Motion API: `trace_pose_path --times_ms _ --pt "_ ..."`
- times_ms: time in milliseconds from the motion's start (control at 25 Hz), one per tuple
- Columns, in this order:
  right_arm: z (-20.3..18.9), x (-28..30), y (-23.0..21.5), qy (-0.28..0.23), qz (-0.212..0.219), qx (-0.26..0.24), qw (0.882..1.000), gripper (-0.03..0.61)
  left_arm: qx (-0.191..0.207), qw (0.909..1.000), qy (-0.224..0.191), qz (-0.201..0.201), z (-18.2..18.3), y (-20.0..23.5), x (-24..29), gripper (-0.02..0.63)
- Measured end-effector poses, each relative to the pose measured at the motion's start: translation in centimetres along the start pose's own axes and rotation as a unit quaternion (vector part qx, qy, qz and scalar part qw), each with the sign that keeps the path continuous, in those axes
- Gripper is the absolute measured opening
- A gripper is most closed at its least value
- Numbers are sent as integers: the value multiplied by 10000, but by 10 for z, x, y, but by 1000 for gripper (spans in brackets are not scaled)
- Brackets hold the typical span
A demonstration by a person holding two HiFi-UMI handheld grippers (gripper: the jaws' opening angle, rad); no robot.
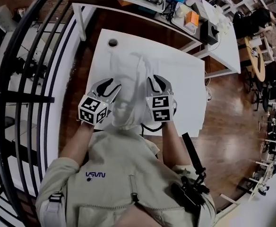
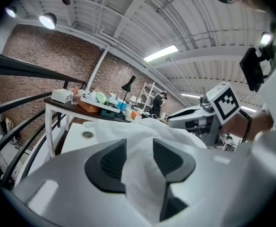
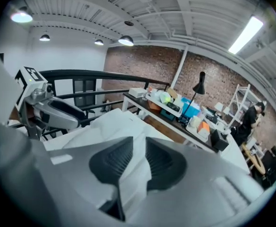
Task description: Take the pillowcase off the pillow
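Nearest the person, at the 6 o'clock edge of the white table (image 1: 187, 82), the pillowcase (image 1: 126, 103) is bunched up into a raised ridge. Left gripper (image 1: 110, 86) sits at its 9 o'clock and right gripper (image 1: 156, 82) at 3 o'clock, one per side, prob. so the open end can be drawn evenly toward the body. Both grippers' jaws stand part spread w/ white cloth lying loose between the pads and no firm pinch visible, which looks like a re-grip. Toward 12 o'clock the fabric flattens out across the table. Can't tell the pillow from the case, as all is white. Beyond at 12 is a cluttered desk (image 1: 128, 6), well apart.
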State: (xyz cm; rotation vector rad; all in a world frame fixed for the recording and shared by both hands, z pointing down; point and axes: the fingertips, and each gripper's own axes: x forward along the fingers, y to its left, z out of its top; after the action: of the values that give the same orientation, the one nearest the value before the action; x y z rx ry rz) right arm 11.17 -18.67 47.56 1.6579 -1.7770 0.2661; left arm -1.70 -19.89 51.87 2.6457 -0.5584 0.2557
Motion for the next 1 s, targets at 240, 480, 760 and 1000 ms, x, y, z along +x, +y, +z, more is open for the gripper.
trace_pose_path --times_ms 240,480,760,1000 --pt "-21 -24 25 67 -119 490 9987 83 -24 9984 265 -491 -23 -40 -16 204" --pt "-55 -47 68 161 135 665 9976 83 -44 9957 731 -576 -60 -66 -21 247" --pt "-79 -43 81 398 350 -117 9985 70 399 9920 1185 160 -92 -74 -13 113" --pt "-88 -56 44 88 -145 -14 9999 8 634 9911 831 828 -69 -58 -27 29"
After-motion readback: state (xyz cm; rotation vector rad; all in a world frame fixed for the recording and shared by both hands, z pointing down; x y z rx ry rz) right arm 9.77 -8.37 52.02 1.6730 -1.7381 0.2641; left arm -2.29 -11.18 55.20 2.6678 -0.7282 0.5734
